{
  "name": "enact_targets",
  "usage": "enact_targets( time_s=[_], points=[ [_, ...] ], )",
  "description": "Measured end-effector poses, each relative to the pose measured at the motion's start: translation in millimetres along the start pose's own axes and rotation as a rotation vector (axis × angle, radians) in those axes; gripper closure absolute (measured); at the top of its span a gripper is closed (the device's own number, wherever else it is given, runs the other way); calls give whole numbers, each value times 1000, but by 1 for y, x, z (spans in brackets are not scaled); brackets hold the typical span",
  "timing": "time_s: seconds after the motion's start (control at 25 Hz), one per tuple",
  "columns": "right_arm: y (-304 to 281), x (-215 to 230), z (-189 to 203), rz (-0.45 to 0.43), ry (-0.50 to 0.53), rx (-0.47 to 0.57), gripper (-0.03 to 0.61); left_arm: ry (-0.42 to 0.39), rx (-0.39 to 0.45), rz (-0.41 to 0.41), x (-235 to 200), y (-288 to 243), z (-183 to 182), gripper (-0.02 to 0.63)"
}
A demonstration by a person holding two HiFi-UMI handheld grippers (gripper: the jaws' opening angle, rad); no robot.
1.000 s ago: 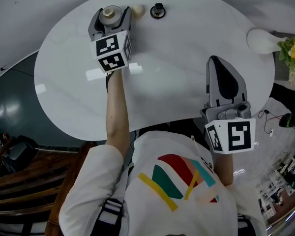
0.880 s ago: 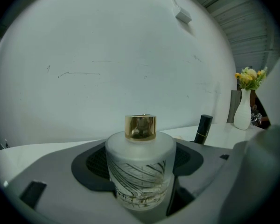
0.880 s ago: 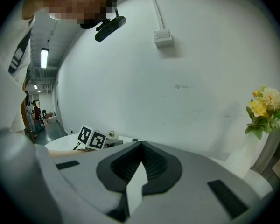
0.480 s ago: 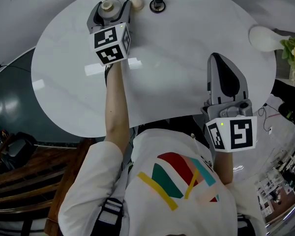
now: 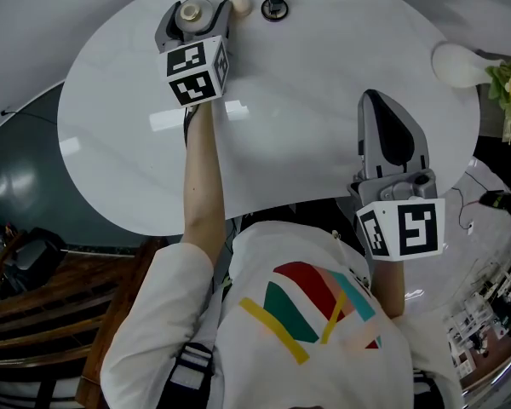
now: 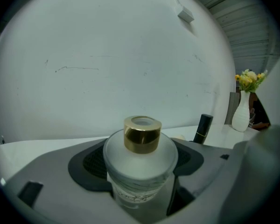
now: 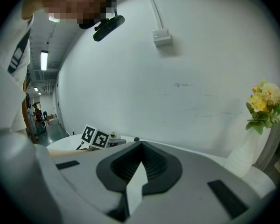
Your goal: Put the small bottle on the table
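Clearly the left gripper (image 5: 192,15) clamps the small bottle (image 6: 140,157) near the black tube (image 5: 275,7); set its base flat on the table (image 5: 324,100) before parting jaws. Right gripper (image 5: 373,105): closed, empty.

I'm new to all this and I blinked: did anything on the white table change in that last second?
Barely anything. The left tongs stay clamped on the small frosted glass bottle with the gold cap, near the far edge of the round white table, with no clear shift. The right tongs stay shut and empty at the near edge, and the black tube stays put.
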State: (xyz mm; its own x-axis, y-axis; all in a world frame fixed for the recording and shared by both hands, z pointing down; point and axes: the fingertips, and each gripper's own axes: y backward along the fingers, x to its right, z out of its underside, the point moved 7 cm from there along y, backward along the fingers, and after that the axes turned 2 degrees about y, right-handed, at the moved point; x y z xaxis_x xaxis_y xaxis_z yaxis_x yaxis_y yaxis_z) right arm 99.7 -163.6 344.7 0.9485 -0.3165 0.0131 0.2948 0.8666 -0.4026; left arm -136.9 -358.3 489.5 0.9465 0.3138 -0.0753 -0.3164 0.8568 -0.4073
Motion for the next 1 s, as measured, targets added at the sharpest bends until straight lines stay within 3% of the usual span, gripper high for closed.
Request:
enact_targets(
  time_s=[0.24, 0.52, 0.72, 1.0],
  points=[
    [5, 3, -7, -6, 8, 21, 568, 43, -12, -1, 2, 2, -1, 259],
    [15, 1, -23, -25, 32, 79, 568, 36, -19, -28, 4, 16, -11, 259],
    [24, 1, -38, -41, 50, 139, 568, 25, 63, -47, 9, 41, -43, 259],
    [38, -4, -69, -75, 76, 253, 568, -23, 168, -4, 36, 106, -100, 259]
  ],
)
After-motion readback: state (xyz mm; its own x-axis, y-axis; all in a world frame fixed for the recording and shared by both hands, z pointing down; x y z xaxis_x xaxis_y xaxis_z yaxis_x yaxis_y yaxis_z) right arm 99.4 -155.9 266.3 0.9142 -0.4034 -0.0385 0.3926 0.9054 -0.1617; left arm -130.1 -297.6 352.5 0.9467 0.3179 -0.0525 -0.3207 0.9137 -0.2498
